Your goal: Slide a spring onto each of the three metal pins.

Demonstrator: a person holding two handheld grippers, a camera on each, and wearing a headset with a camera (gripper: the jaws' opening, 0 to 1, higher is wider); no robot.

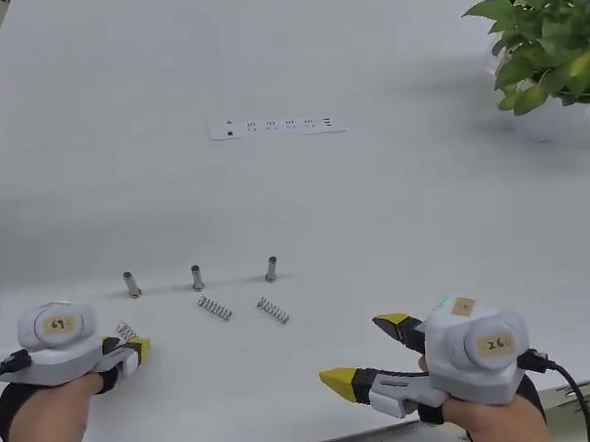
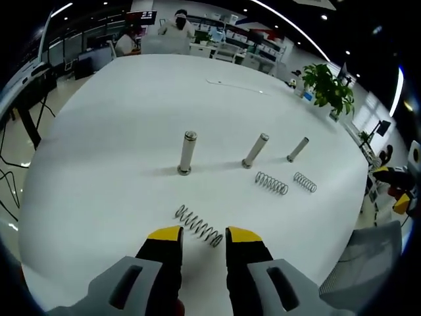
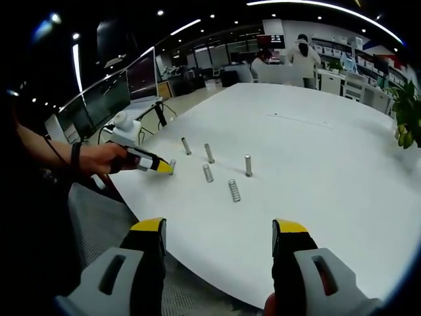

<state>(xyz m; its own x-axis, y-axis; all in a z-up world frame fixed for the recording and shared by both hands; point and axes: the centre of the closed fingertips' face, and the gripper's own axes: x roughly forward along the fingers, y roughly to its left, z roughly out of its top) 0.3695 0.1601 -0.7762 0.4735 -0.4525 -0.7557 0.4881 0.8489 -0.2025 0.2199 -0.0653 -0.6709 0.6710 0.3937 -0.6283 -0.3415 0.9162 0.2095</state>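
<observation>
The left hand-held gripper, jaws narrowly apart, straddles one end of a small coiled steel spring lying before three upright metal pins. Pinched so near its end, it may flick away. The right hand-held gripper gapes empty.

Workbench: white; pins and springs: silver-grey; left gripper and right gripper: grey-white bodies, black jaws, yellow tips; plant: green.
</observation>
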